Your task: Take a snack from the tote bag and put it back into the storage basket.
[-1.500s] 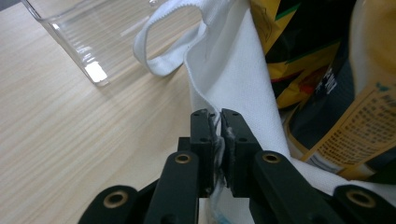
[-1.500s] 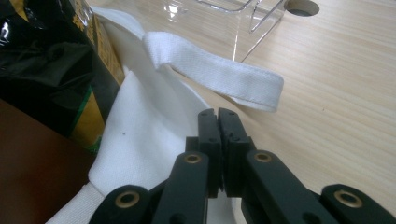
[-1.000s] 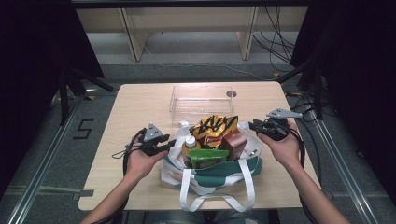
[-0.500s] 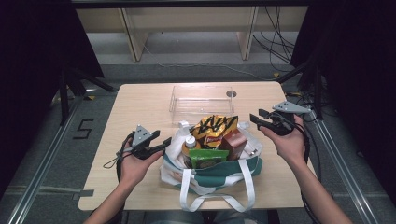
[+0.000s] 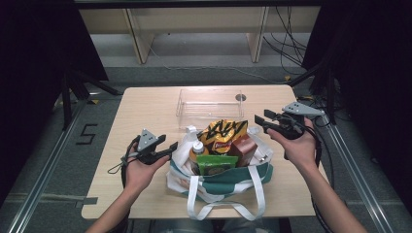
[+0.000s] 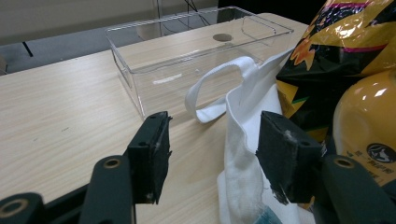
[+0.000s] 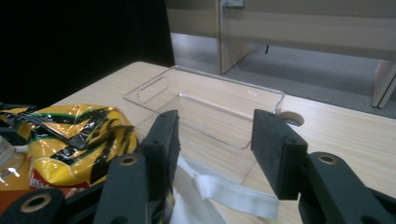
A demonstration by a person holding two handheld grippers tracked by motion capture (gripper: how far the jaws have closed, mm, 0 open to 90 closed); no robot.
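A: Left gripper (image 5: 163, 149) and right gripper (image 5: 265, 121), jaws just opened, spread, nothing pinched.
B: Bag?
A: Tote bag (image 5: 221, 177) between them on the table (image 5: 145, 109), chip packet (image 5: 224, 132) on top. Floor marking "5" (image 5: 86, 134). Packet's print unreadable.

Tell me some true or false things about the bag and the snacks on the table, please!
1. The bag is full of snacks. True: a yellow chip bag and a bottle stick out of it.
2. The clear box holds the chip bag. False: the box has nothing in it; the chips sit in the bag.
3. The left gripper is squeezing the bag's rim. False: its jaws have just been opening and stand apart beside the bag.
4. The right gripper holds nothing. True: its jaws have just been opening, with nothing between them.
5. The clear box stands behind the bag, farther from the person. True.
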